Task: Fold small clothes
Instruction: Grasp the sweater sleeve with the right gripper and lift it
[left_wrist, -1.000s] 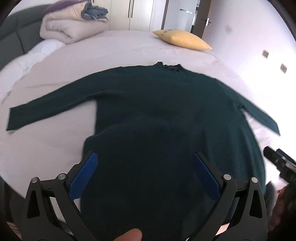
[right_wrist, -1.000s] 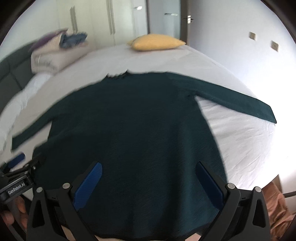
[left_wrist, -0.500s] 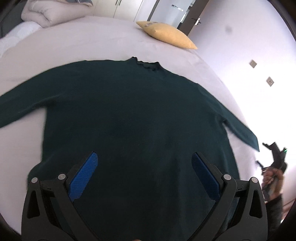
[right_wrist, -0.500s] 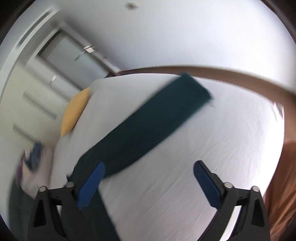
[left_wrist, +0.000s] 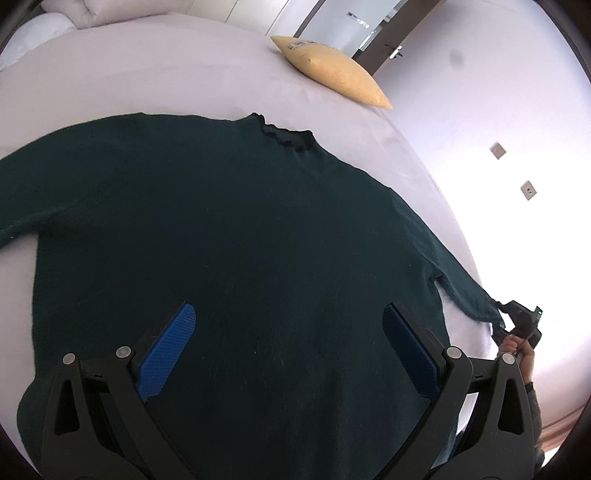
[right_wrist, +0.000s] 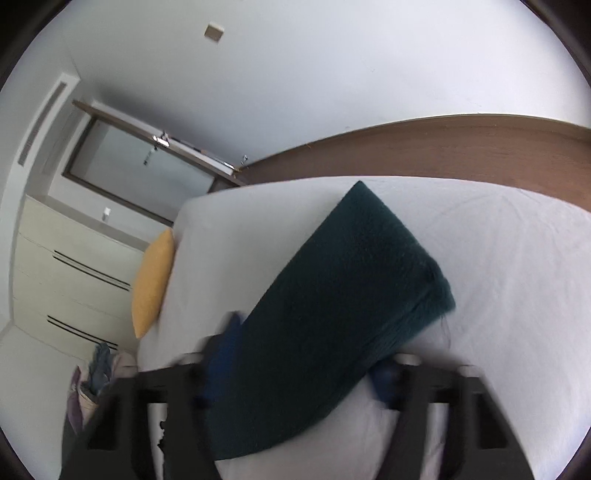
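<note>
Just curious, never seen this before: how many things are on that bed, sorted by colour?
Dark green: 1, the sweater.
Yellow: 1, the cushion.
Beige: 1, the folded duvet, holding some clothes.
Total: 3, not counting those clothes.

place: home bedroom | signs: bed (left_wrist: 147, 74), yellow pillow (left_wrist: 332, 74), wardrobe doors (right_wrist: 66, 266), folded bedding (left_wrist: 99, 11)

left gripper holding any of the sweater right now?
No: the left gripper hovers open above the dark green sweater, its blue pads spread wide with no fabric between them.
</note>
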